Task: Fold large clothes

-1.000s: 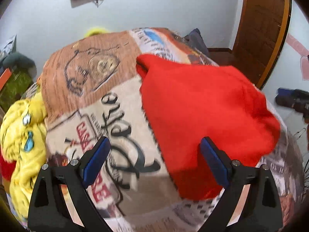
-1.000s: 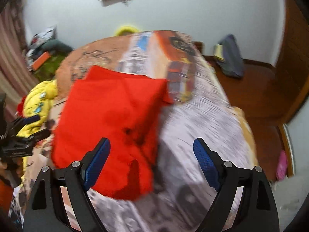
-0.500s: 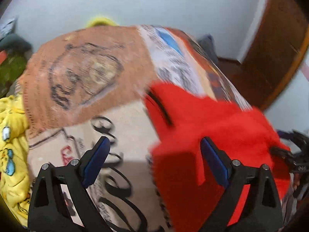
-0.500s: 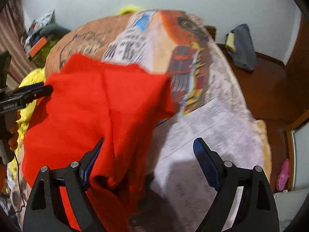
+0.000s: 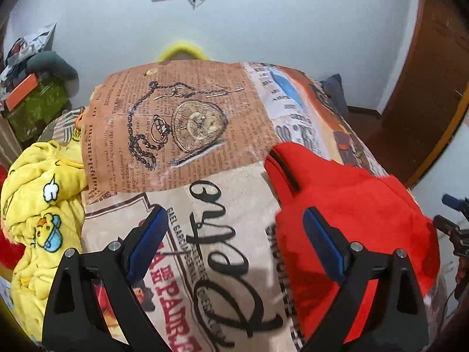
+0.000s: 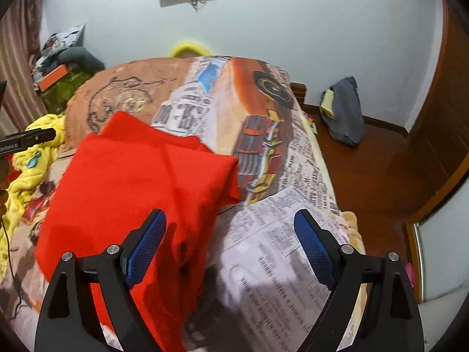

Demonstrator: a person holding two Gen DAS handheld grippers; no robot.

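Lying rumpled, fuzzy red garment (image 6: 126, 182) on printed bedspread (image 6: 293, 234).

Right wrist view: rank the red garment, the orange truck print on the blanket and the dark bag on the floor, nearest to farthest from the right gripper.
1. Red garment, at the right gripper's left finger.
2. Orange truck print, mid-bed.
3. Dark bag, against the far wall, right.

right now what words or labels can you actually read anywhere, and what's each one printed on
"Supplement to": brown pocket-watch patch of the printed blanket.
"PARIS", red capitals: cream patch near the left gripper.
Large black script, perhaps "Petro": same cream patch, uncertain.
Newspaper columns on the blanket: too small and blurred.
White lettering on the left gripper's side, in the right wrist view: unreadable.
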